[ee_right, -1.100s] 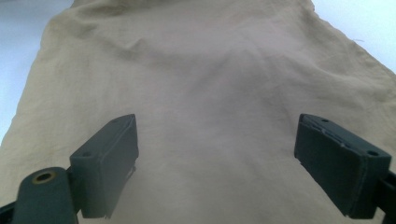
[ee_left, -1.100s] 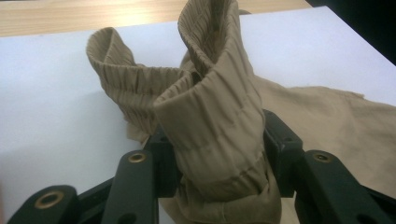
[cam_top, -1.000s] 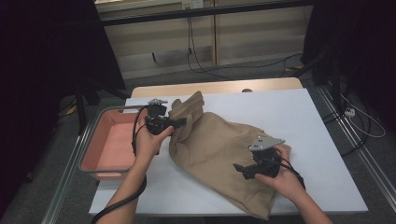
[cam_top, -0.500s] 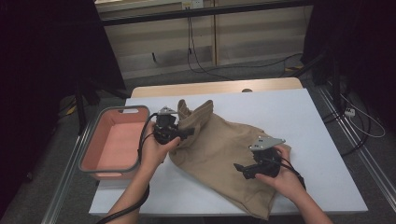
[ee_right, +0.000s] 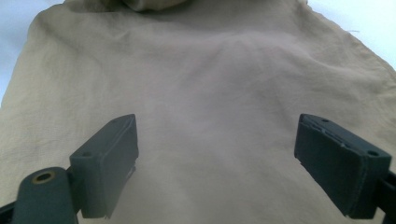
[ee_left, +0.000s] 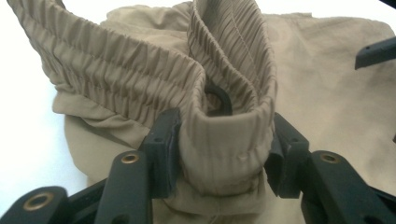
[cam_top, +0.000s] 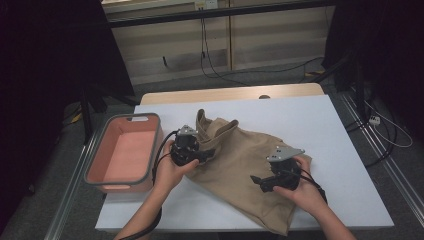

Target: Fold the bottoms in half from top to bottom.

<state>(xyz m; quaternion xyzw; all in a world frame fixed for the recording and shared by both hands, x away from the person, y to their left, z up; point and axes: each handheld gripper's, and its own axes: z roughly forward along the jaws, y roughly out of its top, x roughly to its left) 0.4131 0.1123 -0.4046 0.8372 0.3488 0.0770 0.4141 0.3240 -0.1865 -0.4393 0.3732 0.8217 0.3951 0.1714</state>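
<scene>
A white table [cam_top: 330, 130] carried a crumpled tan garment [cam_top: 250, 165] of thin, soft cloth, its gathered elastic waistband [ee_left: 140, 79] ribbed and folded over. Left of it, at the table's edge, stood a rounded rectangular pink tub [cam_top: 102, 175] with a grey rim. The left gripper [cam_top: 209, 153] pinched a fold of the waistband, its jaws having just eased wider. The right gripper [ee_right: 224, 168] hovered over the smooth cloth, jaws spread.
</scene>
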